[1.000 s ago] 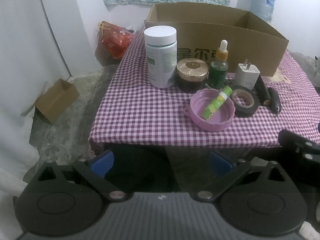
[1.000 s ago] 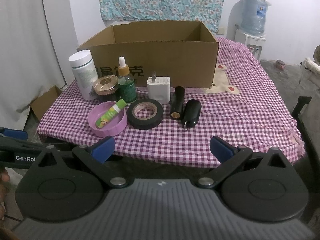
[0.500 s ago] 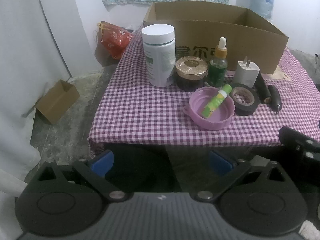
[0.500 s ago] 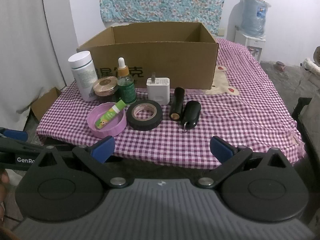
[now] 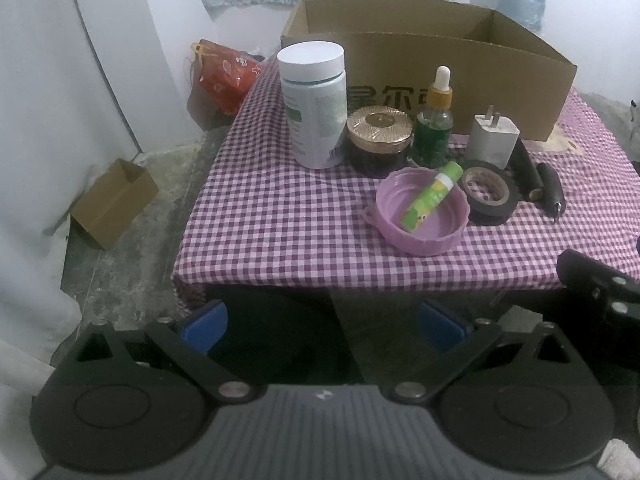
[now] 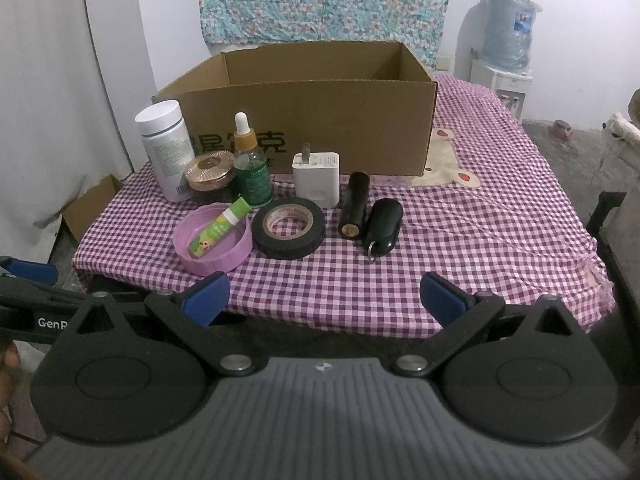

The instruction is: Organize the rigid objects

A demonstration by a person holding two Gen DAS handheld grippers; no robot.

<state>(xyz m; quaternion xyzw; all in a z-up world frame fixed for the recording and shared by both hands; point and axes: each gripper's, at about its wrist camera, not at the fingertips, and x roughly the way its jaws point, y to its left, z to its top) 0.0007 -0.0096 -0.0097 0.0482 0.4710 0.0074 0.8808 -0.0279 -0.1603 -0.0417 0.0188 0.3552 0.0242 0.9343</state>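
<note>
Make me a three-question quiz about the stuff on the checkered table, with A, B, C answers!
1. Where does the green tube lie?
A. in the purple lid
B. in the cardboard box
C. on the floor

2. What colour is the tape roll?
A. white
B. black
C. red

3. How are the right gripper and left gripper?
A. both open and empty
B. both shut on bottles
C. one holds tape

Answers: 1 A, the tube rests across the lid's hollow. 2 B, the roll is black. 3 A, the blue fingertips stand apart with nothing between.
</note>
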